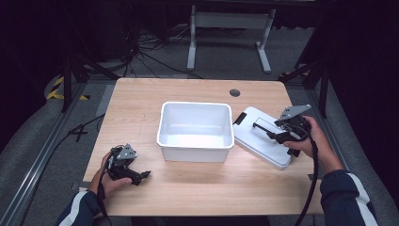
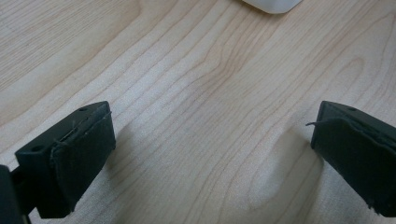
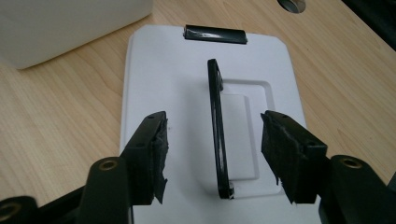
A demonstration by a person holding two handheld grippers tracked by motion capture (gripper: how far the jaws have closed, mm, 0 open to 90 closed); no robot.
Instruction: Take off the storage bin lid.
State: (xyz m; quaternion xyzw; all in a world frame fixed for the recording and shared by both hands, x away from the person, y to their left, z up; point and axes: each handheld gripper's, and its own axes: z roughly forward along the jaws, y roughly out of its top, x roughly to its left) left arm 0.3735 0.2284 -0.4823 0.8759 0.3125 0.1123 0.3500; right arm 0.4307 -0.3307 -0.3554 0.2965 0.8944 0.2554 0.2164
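On wooden table (image 1: 141, 101), white bin (image 1: 195, 125), dark room

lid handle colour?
Black, standing up from the white lid; the handle shows best in the right gripper view.

bins: 1 white bin (image 1: 195, 132) | lids: 1 white lid (image 1: 260, 141) (black handle raised) | grippers: 2

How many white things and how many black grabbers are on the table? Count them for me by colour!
White things: 2, the open white box and the white lid lying flat beside it.
Black things: 2, the left gripper and the right gripper, whose open jaws straddle the lid's raised black handle.
Total: 4
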